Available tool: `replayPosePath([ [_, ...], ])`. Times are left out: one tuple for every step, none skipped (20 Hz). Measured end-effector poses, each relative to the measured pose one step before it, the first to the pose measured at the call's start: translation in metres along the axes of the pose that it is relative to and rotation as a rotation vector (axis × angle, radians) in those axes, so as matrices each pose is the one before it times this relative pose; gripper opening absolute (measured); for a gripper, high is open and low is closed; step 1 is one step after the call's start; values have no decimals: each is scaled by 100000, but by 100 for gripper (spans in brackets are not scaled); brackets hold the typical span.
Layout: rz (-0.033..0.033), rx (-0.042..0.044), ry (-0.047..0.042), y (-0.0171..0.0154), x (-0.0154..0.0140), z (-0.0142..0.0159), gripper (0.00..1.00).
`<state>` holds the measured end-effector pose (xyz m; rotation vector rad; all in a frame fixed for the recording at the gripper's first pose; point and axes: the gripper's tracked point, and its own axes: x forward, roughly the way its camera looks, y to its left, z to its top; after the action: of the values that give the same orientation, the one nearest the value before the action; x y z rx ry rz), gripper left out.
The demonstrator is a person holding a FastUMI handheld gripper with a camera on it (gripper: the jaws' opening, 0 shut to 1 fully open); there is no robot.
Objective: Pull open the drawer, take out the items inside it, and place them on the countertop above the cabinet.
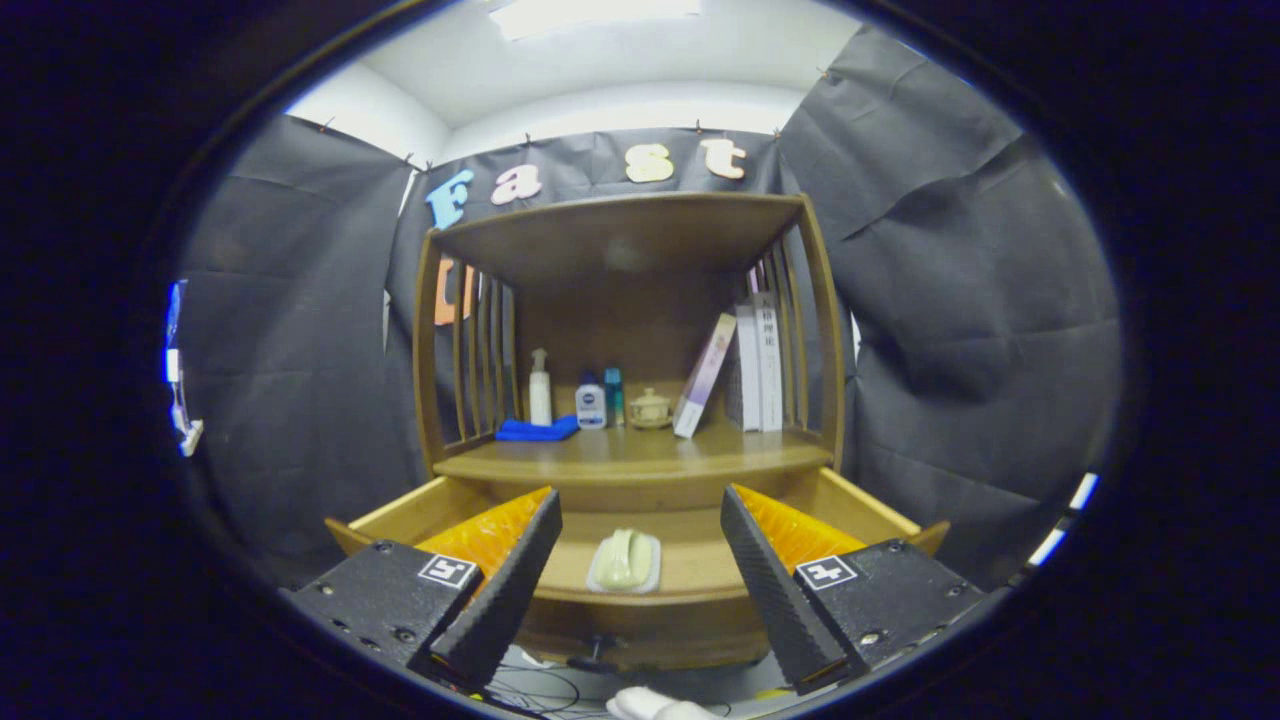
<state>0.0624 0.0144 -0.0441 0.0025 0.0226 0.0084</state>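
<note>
Tongs (640,575) gape wide and empty above the open drawer (400,515), a pale soap dish (625,562) between their fingers.

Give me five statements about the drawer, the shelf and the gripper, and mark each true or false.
1. The drawer is pulled open. True.
2. The gripper is shut on the soap dish. False: its fingers are spread wide and hold nothing; the soap dish lies in the drawer, between and just beyond them.
3. A blue cloth lies on the countertop beside a white pump bottle. True.
4. All the books stand upright. False: one book leans against the upright ones.
5. The drawer is empty. False: the soap dish is in it.
</note>
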Motion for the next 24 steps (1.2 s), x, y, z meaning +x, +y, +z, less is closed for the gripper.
replayPosePath([
  [494, -605, -426, -23, 795, 1266, 100],
  [665, -89, 80, 68, 793, 1080, 100],
  [934, 558, 964, 106, 770, 918, 100],
  [998, 1003, 1138, 196, 833, 956, 100],
  [799, 510, 1642, 113, 960, 729, 100],
  [399, -8, 1304, 51, 953, 610, 100],
  [287, -846, 2131, 44, 1003, 365, 100],
  [-75, -416, 1905, 31, 868, 159, 100],
  [-669, -960, 3197, 36, 1030, -126, 100],
  [920, -485, 3375, 312, 848, -346, 100],
  [1357, 271, 3730, 607, 1014, -480, 100],
  [853, -106, 5405, 363, 1042, -818, 100],
  [708, -1607, 5391, 55, 1033, -927, 100],
  [-223, -1586, 4759, 169, 1169, -806, 100],
  [41, -1661, 5093, 208, 965, -774, 100],
  [-99, -1619, 4608, 138, 908, -753, 100],
  [724, -922, 4135, 292, 750, -609, 100],
  [1036, 482, 5717, 371, 750, -859, 100],
  [1171, 1279, 4690, 411, 889, -888, 100],
  [407, 1608, 3569, 63, 571, -465, 100],
  [-155, 1490, 4384, 14, 656, -668, 99],
  [-649, 836, 4042, -162, 466, -623, 98],
  [-584, 1984, 3266, -59, 523, -431, 96],
  [-609, 605, 3491, -179, 579, -589, 96],
])
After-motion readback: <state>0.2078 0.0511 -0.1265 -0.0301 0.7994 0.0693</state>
